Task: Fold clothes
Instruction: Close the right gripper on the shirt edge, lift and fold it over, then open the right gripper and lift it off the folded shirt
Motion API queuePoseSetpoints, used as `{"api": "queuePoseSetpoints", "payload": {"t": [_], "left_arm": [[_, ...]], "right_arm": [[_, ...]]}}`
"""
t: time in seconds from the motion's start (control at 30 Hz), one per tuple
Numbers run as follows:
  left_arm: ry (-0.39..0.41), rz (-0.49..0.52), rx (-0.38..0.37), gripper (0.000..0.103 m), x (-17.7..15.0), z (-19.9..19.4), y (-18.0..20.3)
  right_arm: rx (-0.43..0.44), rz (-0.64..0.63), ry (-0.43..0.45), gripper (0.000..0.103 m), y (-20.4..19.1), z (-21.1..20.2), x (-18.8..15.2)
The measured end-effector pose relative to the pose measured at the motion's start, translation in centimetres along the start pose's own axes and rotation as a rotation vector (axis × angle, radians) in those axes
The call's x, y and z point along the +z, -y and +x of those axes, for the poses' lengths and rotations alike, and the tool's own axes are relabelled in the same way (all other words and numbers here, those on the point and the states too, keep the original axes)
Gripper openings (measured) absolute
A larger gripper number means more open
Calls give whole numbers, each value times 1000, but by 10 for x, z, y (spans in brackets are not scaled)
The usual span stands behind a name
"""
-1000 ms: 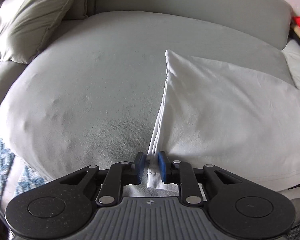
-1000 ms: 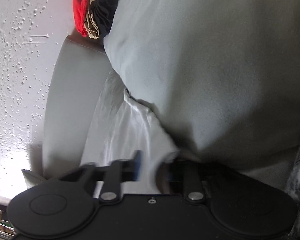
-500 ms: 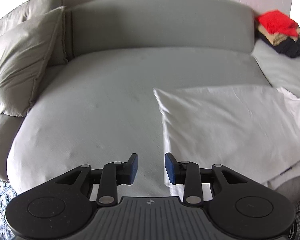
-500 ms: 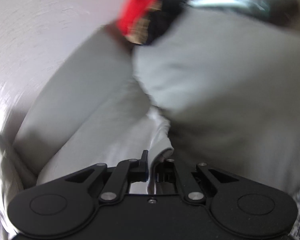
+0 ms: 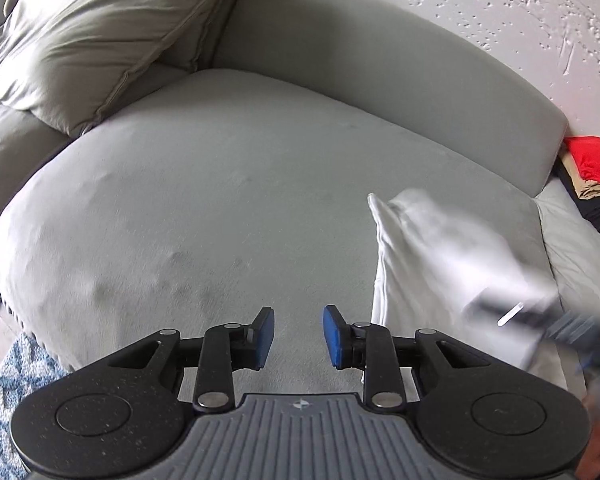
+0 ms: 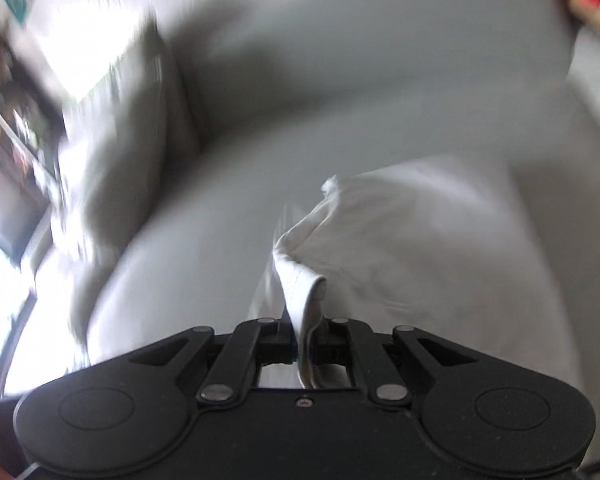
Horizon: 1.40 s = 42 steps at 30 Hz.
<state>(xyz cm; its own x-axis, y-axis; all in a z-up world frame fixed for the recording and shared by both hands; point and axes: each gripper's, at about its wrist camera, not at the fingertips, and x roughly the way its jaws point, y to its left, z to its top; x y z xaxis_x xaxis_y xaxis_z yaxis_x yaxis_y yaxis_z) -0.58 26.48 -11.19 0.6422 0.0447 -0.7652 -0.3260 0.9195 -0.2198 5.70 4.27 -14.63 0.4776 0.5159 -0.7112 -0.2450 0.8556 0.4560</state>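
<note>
While the right tool [image 6: 306, 344] pinched a hem of the white garment [image 5: 452, 264] lying on the grey sofa [image 5: 228, 208], the left tool [image 5: 298, 336] hung wide, empty. Fold under way, apparently; next move needs the held edge laid squarely across.

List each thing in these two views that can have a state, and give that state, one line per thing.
Left claw: open, holding nothing, over bare sofa seat.
Right claw: shut on the white garment's edge.
White garment: partly folded, one edge lifted, the rest lying on the sofa.
Pile of clothes: stacked at the sofa's far end, red piece on top.
Throw pillow: leaning against the backrest.
</note>
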Motion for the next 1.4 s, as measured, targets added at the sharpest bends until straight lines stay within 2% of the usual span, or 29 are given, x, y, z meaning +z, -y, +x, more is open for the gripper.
{"api": "queuePoseSetpoints", "payload": {"t": [0.03,0.17,0.33,0.43,0.7,0.87,0.93,1.03,1.1,1.17,1.23,1.3,1.37,1.4], "left_arm": [[-5,4,7,26,0,1,0],[-1,17,10,26,-1,0,0],[-5,-3,-4,26,-2,-1,-1],[-7,0,-2,27,-1,0,0],[-6,-14,12,26,-3,-2,-2],[-4,-21,21,26,-4,-4,-1],[-5,-24,25,26,-5,-5,-2],[-9,-32,26,26,-4,-4,-4],[-12,-31,30,26,-4,-3,-4],[-18,-8,40,24,-1,-1,1],[-11,61,34,19,0,0,15],[-11,111,-47,14,0,3,35],[-35,146,-125,14,-2,13,58],[-49,168,-147,14,-4,20,70]], "right_arm": [[-3,4,-26,5,1,8,-6],[29,76,-36,5,10,4,-7],[146,225,35,5,15,-25,5],[180,262,42,5,12,-26,12],[158,172,18,5,-8,-21,8],[186,27,-123,26,-15,-9,1],[197,-6,-159,26,-13,-14,-3],[155,29,-143,26,7,-37,2],[141,68,-91,26,26,-57,8],[99,77,-24,26,46,-76,12],[43,74,31,26,63,-91,12],[-10,39,52,26,73,-98,10],[-47,-32,42,18,75,-95,6],[-56,-80,39,18,73,-93,3]]}}
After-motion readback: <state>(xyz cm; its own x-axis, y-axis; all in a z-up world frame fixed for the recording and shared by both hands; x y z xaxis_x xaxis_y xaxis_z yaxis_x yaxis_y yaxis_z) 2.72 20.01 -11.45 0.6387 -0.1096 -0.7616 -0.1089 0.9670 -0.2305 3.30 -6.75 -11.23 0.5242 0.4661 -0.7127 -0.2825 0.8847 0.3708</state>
